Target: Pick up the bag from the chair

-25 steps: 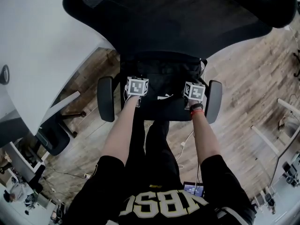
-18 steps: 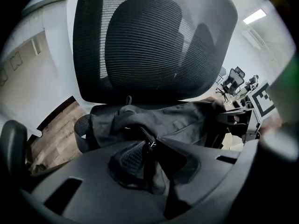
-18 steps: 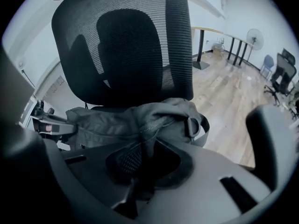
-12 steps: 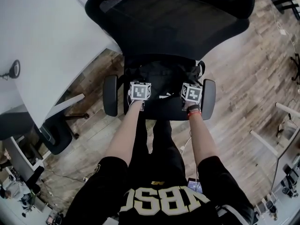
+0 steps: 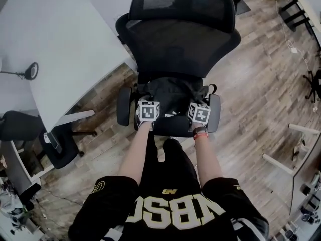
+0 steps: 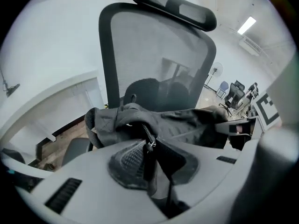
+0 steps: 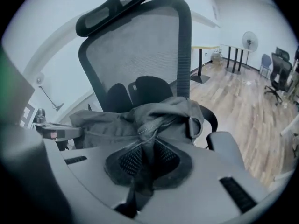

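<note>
A black bag (image 5: 173, 95) rests on the seat of a black mesh-backed office chair (image 5: 183, 39). My left gripper (image 5: 148, 111) is shut on the bag's left edge, with dark fabric and a zipper pinched between its jaws (image 6: 148, 160). My right gripper (image 5: 199, 114) is shut on the bag's right edge, fabric bunched between its pads (image 7: 142, 169). In the left gripper view the bag (image 6: 182, 125) sags between the two grippers in front of the chair back (image 6: 154, 64). In the right gripper view the bag (image 7: 140, 118) shows a ring at its side.
A white desk (image 5: 55, 54) stands close on the left of the chair. The chair's armrests (image 5: 123, 106) flank both grippers. A second dark chair (image 5: 30, 129) sits at lower left, and wood floor (image 5: 261, 99) spreads out to the right.
The head view has pulled back and up, so the chair looks smaller and further off. Both grippers stay shut on the bag's edges and have drawn slightly closer together.
</note>
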Available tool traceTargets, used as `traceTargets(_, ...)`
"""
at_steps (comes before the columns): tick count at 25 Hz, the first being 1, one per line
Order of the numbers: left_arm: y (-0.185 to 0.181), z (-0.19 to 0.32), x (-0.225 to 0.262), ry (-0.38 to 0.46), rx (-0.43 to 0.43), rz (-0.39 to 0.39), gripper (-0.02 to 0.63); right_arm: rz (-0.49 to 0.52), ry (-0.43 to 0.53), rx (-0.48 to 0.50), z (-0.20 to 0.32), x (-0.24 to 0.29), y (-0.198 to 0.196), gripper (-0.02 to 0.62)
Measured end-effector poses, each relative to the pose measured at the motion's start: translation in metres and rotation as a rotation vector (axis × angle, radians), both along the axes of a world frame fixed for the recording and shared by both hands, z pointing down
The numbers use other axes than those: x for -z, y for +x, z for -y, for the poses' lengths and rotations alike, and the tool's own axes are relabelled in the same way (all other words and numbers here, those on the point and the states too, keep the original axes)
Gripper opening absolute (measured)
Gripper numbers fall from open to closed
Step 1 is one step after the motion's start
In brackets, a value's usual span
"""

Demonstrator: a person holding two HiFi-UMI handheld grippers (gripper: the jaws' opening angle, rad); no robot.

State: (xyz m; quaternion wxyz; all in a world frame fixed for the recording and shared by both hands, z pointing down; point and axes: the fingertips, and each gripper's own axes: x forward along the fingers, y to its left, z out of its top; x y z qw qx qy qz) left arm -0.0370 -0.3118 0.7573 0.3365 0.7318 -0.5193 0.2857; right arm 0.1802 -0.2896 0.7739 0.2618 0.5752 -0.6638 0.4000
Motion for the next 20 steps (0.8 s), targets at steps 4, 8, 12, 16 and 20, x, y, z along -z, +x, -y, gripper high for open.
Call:
traceTargets(4,-0.006,-0.008,0.042,0.036,0.026,-0.023,0.067,0.018,0.046,-0.016,-0.012,0.04,-0.009,0.037)
traceTargets(8,-0.004,-0.004,0.083,0.113,0.037,-0.026,0.067,0.039,0.11,0.013,-0.011,0.07,-0.02,0.035)
traceTargets(12,0.001,0.004,0.124,0.2,0.03,-0.033,0.067,0.032,0.19,0.023,-0.007,0.11,-0.023,0.035)
traceTargets(16,0.001,0.014,0.164,0.283,-0.001,-0.025,0.067,0.037,0.271,0.032,0.002,0.143,-0.022,0.035)
traceTargets(20,-0.004,0.025,0.2,0.358,-0.007,-0.034,0.067,0.053,0.331,0.035,0.017,0.173,-0.023,0.035)
